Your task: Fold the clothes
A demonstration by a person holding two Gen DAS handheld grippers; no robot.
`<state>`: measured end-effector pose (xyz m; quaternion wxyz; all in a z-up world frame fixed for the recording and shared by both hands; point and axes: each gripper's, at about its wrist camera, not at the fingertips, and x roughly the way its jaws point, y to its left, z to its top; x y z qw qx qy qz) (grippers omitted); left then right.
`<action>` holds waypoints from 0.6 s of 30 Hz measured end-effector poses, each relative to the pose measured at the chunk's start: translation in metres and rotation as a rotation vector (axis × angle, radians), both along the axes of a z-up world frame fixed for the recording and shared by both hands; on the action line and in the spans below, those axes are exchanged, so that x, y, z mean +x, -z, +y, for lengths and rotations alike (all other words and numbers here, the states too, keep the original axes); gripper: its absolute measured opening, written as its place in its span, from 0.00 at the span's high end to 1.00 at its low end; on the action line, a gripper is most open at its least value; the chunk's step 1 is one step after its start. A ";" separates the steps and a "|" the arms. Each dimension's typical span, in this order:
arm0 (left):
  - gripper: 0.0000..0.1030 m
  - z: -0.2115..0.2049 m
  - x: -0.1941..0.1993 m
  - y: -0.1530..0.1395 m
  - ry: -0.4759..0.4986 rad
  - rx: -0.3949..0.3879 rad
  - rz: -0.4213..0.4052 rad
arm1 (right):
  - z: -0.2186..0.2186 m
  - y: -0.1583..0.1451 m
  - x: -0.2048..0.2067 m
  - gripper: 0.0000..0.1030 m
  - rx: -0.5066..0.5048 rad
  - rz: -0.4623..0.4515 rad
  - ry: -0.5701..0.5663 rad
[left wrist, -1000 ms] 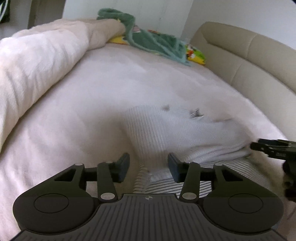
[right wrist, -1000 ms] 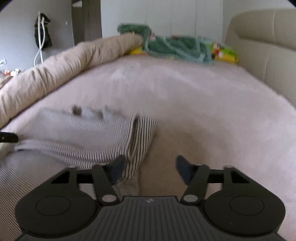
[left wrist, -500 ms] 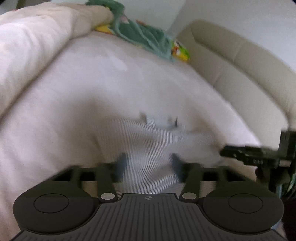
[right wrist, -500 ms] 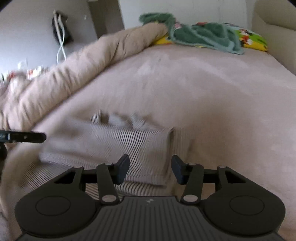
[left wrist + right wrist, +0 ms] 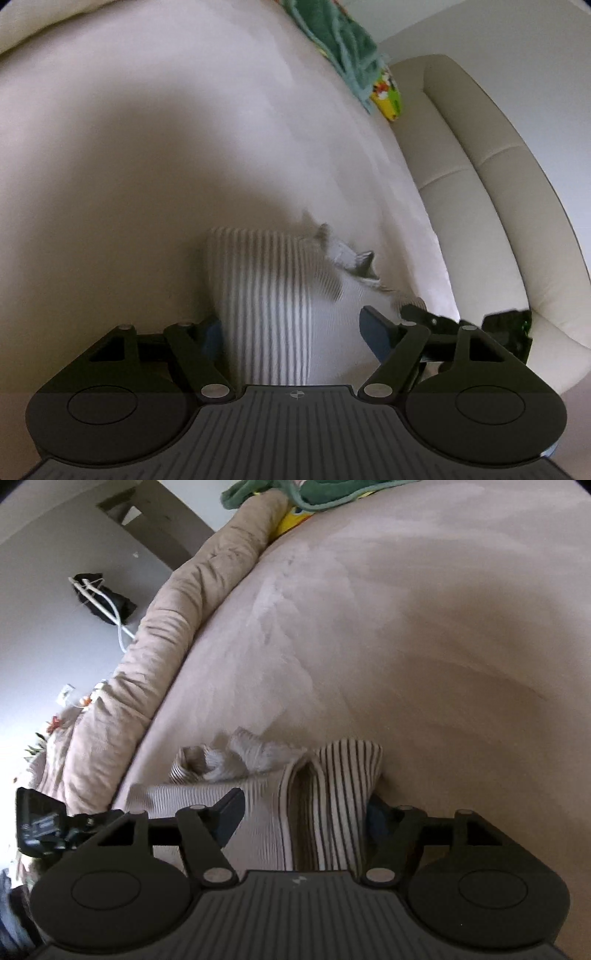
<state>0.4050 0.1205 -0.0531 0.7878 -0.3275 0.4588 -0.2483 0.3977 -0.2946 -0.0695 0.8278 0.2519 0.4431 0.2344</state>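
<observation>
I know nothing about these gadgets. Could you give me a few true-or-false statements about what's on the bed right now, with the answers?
1. The grey-and-white striped garment lies on the pinkish plush bed cover. True.
2. The green fleece blanket sits beside the striped garment. False: it lies far off, at the bed's far end.
3. The rolled beige duvet runs along one side of the bed. True.
4. The right gripper hangs over bare bed cover. False: striped cloth lies between its opening jaws.
</observation>
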 end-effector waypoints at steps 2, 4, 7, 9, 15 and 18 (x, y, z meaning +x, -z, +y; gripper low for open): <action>0.20 -0.008 0.010 0.004 0.013 -0.017 -0.003 | 0.004 0.000 0.011 0.33 0.019 -0.001 -0.022; 0.21 -0.013 0.017 0.007 0.023 -0.033 -0.005 | 0.009 -0.002 0.013 0.33 -0.002 -0.007 -0.045; 0.40 -0.017 0.015 0.007 0.024 0.001 -0.025 | 0.018 -0.005 0.017 0.38 -0.032 -0.017 -0.081; 0.52 -0.021 0.010 0.005 0.007 0.072 -0.045 | 0.025 -0.009 0.013 0.46 -0.077 -0.028 -0.100; 0.67 -0.032 0.004 -0.011 -0.004 0.128 -0.094 | 0.040 -0.022 0.001 0.71 -0.167 -0.058 -0.083; 0.71 -0.028 -0.020 -0.037 0.035 0.105 -0.169 | 0.037 -0.036 -0.014 0.74 -0.130 -0.079 -0.090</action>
